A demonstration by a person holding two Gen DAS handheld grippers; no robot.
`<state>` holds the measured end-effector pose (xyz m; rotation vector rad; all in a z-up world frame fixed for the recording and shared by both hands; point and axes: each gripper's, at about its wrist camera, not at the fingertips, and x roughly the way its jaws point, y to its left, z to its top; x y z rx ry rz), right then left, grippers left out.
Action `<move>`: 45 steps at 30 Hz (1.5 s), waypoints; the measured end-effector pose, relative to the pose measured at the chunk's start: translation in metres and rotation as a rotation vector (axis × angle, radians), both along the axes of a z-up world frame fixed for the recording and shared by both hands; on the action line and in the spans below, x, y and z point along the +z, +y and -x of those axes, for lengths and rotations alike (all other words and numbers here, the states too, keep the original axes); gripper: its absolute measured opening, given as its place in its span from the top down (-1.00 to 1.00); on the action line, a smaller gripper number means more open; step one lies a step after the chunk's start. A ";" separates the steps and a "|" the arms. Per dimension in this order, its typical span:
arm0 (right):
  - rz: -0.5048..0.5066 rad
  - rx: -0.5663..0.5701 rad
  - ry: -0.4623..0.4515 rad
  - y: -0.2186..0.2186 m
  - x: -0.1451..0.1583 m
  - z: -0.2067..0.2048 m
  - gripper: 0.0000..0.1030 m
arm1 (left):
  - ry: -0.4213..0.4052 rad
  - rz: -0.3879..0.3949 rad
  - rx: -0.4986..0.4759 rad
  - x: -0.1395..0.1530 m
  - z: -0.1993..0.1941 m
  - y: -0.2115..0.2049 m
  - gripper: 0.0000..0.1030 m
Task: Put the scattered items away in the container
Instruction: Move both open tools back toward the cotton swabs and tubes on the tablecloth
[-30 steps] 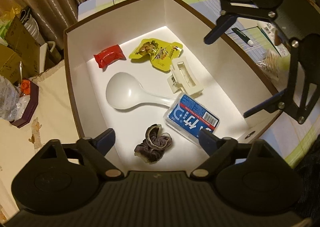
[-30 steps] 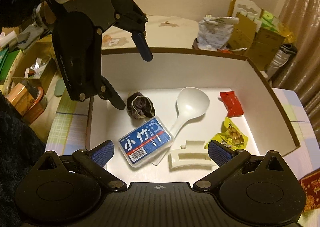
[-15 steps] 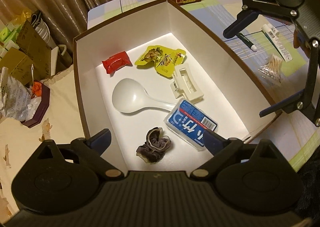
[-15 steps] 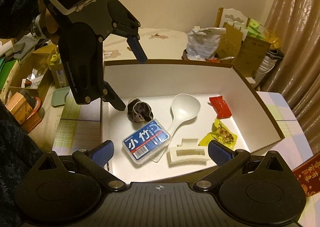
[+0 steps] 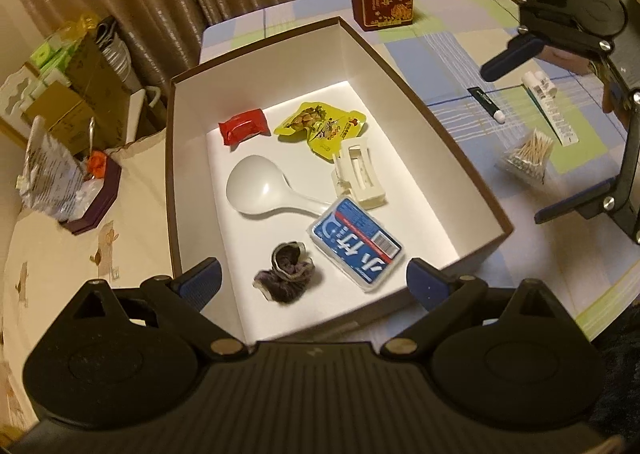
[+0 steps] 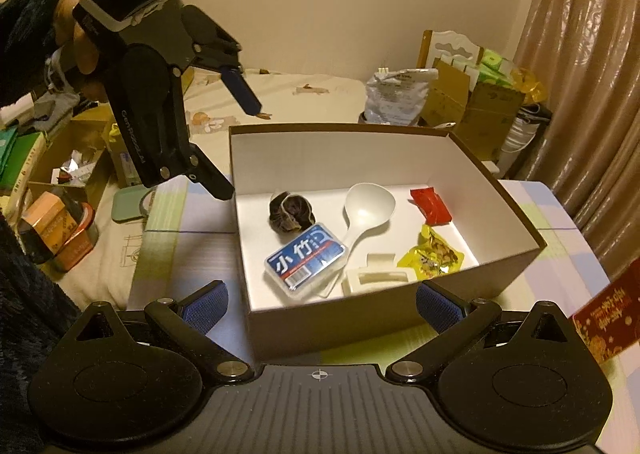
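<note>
The container (image 5: 448, 142) on the surface holds six items: one red packet (image 5: 243, 128), yellow snack pouch (image 5: 320, 128), white spoon (image 5: 260, 192), white clip (image 5: 358, 174), dark scrunchie (image 5: 288, 272) and blue box (image 5: 354, 244) marked "小竹"; left gripper (image 5: 314, 282) and right gripper (image 6: 320, 300) jaws both spread, empty.

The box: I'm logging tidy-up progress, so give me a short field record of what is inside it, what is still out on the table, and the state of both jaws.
container: open white box, brown outside
inside: red packet; yellow snack pouch; white spoon; white hair clip; blue tissue pack; dark scrunchie
left out: cotton swabs; pen; tube
left gripper: jaws open, empty
right gripper: jaws open, empty
</note>
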<state>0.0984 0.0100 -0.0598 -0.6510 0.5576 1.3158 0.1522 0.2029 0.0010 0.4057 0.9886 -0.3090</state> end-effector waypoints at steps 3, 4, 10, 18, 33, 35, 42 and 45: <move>-0.006 -0.004 0.005 -0.012 0.002 0.006 -1.00 | -0.007 0.006 0.038 0.002 0.013 -0.004 -0.91; -0.011 -0.005 0.007 -0.016 0.002 0.008 -1.00 | -0.008 0.010 0.051 0.002 0.017 -0.005 -0.91; -0.032 -0.010 0.022 -0.038 0.005 0.019 -1.00 | -0.007 0.032 0.126 0.003 0.041 -0.013 -0.95; -0.077 -0.010 0.049 -0.069 0.007 0.036 -1.00 | -0.007 0.052 0.183 0.001 0.069 -0.035 -0.95; -0.101 -0.047 0.091 -0.126 0.003 0.052 -1.00 | -0.001 0.081 0.271 -0.006 0.104 -0.076 -0.95; -0.103 -0.068 0.096 -0.135 0.002 0.052 -1.00 | 0.001 0.085 0.277 -0.007 0.106 -0.082 -0.95; -0.104 -0.173 0.121 -0.171 -0.003 0.050 -1.00 | 0.011 0.113 0.263 -0.015 0.107 -0.108 -0.95; -0.105 -0.228 0.131 -0.188 -0.005 0.048 -1.00 | 0.028 0.145 0.248 -0.020 0.103 -0.120 -0.95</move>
